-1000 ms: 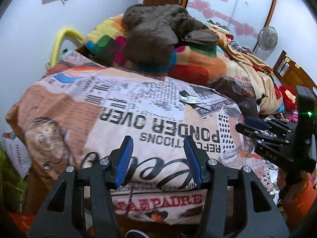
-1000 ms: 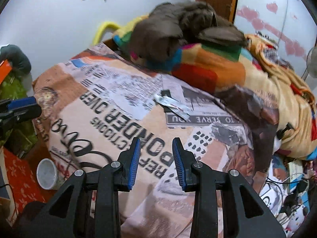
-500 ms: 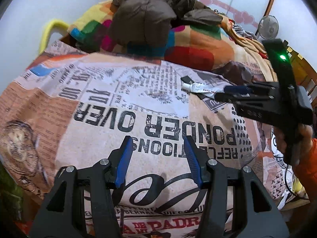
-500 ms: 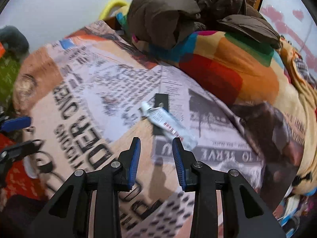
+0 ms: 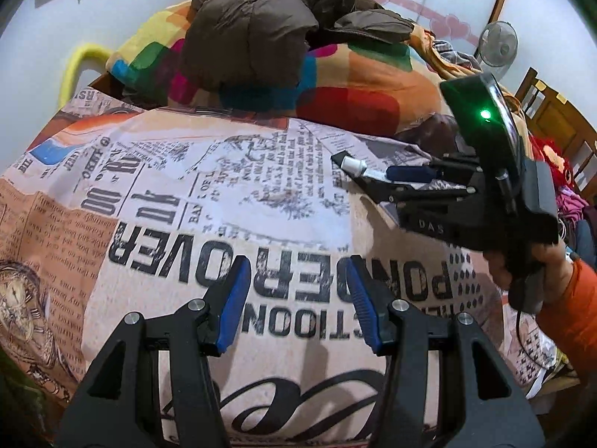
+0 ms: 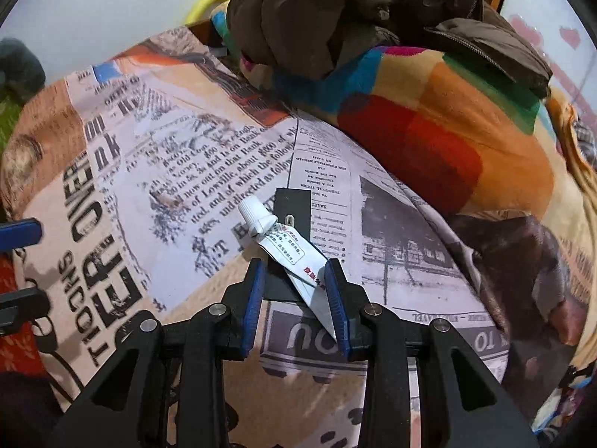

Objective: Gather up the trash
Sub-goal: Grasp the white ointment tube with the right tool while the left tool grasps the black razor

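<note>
On the bed's newspaper-print cover [image 6: 156, 171] the white tube [image 6: 287, 250] lies unlifted between the right claw's [image 6: 294, 291] open jaws, the left claw [image 5: 294, 298] open and empty, so collecting has barely begun.

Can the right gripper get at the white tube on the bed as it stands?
Probably yes. The right gripper is open and the white tube already lies between its fingers, its tail against one finger. Nothing covers it; only a flat black card lies beneath on the printed bedspread.
</note>
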Available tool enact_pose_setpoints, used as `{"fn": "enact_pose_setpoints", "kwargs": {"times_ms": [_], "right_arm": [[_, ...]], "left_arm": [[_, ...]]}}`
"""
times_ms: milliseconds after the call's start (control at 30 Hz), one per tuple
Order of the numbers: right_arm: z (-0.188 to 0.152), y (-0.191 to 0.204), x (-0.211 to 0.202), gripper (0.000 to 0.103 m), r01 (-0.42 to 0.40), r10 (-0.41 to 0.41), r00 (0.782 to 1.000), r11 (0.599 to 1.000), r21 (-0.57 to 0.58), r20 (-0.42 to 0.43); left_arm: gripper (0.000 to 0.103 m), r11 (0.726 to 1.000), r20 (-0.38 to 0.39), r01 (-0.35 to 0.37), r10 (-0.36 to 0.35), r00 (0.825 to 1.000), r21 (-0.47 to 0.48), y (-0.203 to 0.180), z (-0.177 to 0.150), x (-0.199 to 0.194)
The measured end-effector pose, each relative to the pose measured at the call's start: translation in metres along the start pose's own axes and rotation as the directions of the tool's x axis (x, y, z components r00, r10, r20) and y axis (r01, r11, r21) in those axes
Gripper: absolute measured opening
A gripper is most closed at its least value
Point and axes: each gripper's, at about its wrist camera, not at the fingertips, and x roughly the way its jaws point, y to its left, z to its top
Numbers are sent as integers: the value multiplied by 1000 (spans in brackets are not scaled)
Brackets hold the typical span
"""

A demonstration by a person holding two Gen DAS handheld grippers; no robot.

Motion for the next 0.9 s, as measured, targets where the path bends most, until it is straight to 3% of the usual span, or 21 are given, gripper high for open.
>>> {"fn": "enact_pose_setpoints", "kwargs": {"times_ms": [67,133,300,500,567,667,700,800,900], "right_arm": [[-2,-5,-2,27,-15,14,1000,999,30,12],[-4,-11,-4,15,-27,26,1000,998,51,16],[-7,-25,-11,3,-49,42,998,988,147,51],[-15,-35,-31,2,-49,31,995,980,194,96],[-18,-40,-40,2,-38,21,994,986,160,105],[-25,-44,-44,3,-85,74,993,989,122,89],[-25,-44,-42,9,-92,82,993,988,124,80],[-24,-44,-34,51,-67,57,995,990,125,83],[-18,-47,-27,54,-67,55,994,988,136,96]], "left_arm": [[52,1000,-8,3,-3,1000,-7,-2,3,5],[52,1000,-19,6,-7,1000,-16,-4,6,11],[52,1000,-34,7,-8,999,-29,-12,12,22],[52,999,-57,16,-19,998,-49,-23,25,42],[52,998,-64,19,-22,998,-54,-27,32,50],[52,997,-66,14,-19,998,-74,-30,44,62],[52,995,-63,20,-26,998,-93,-29,47,64],[52,989,-65,51,-60,996,-140,-26,49,68],[52,989,-63,43,-53,997,-140,-24,47,69]]}}
